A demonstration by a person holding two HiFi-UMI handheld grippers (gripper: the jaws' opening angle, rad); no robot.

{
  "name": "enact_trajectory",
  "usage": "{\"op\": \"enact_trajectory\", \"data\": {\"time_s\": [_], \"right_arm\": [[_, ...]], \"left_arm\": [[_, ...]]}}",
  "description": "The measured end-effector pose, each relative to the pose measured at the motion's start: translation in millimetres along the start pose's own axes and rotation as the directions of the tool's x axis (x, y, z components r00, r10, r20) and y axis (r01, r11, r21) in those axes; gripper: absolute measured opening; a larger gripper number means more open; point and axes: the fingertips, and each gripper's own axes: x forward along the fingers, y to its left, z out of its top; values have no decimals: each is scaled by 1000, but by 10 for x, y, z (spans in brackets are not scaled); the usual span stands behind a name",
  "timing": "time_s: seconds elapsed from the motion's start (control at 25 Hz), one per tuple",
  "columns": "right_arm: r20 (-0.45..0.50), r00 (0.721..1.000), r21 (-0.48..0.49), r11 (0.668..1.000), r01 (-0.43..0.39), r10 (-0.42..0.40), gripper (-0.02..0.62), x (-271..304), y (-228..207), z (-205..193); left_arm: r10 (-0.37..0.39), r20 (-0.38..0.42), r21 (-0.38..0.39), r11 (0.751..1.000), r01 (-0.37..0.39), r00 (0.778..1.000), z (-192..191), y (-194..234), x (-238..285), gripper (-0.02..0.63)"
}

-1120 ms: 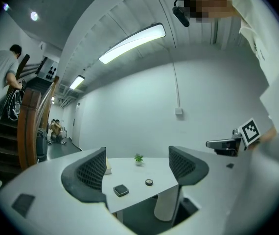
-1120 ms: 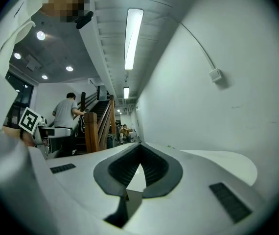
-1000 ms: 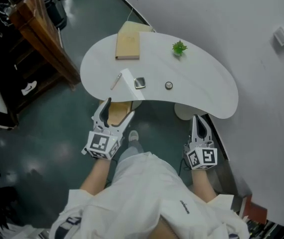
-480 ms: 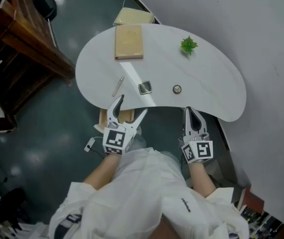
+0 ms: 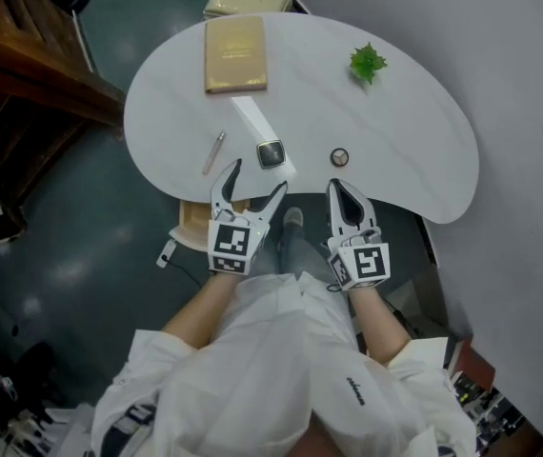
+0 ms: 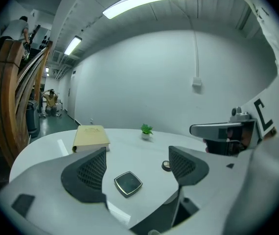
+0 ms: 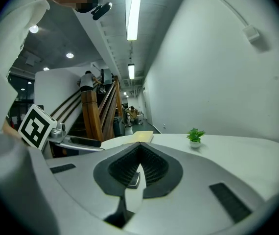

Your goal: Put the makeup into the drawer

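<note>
The table (image 5: 395,141) is seen steeply from above in the head view, skimmed low and close by both gripper views; plant (image 6: 146,129) shared by all 3.

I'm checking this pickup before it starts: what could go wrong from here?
1. The compact lies flat near the front edge of the table; the open left gripper might push it along rather than grip it.
2. The right gripper is shut and empty, so it could knock the small round jar unless it opens first.
3. The pen is thin and may roll if touched.
</note>
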Motion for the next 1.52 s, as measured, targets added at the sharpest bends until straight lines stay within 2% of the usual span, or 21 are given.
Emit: {"op": "enact_trajectory", "data": {"time_s": [0.2, 0.4, 0.64, 0.92, 1.08, 1.32, 1.52], "right_arm": [[-59, 996, 24, 997, -68, 70, 17, 227, -80, -252], [-97, 987, 42, 991, -128, 132, 17, 465, -144, -488], [-122, 971, 67, 978, -199, 206, 17, 687, -233, -714], [-143, 960, 88, 969, -231, 242, 17, 787, -417, -855], [-148, 954, 94, 964, -247, 259, 17, 774, -485, -905], [-159, 947, 94, 959, -268, 280, 17, 706, -485, -972], [-154, 941, 100, 953, -287, 300, 17, 651, -463, -986]], "left_arm": [[69, -74, -11, 997, -70, 995, -270, 39, 271, 383], [133, -154, -22, 990, -138, 979, -591, 77, 567, 383], [267, -226, -60, 956, -286, 937, -967, 190, 917, 385], [368, -281, -104, 907, -409, 886, -1221, 335, 1168, 391], [399, -297, -101, 891, -444, 868, -1291, 363, 1251, 390], [444, -336, -30, 877, -480, 831, -1353, 377, 1275, 388], [411, -377, -19, 893, -450, 830, -1360, 354, 1301, 362]]}}
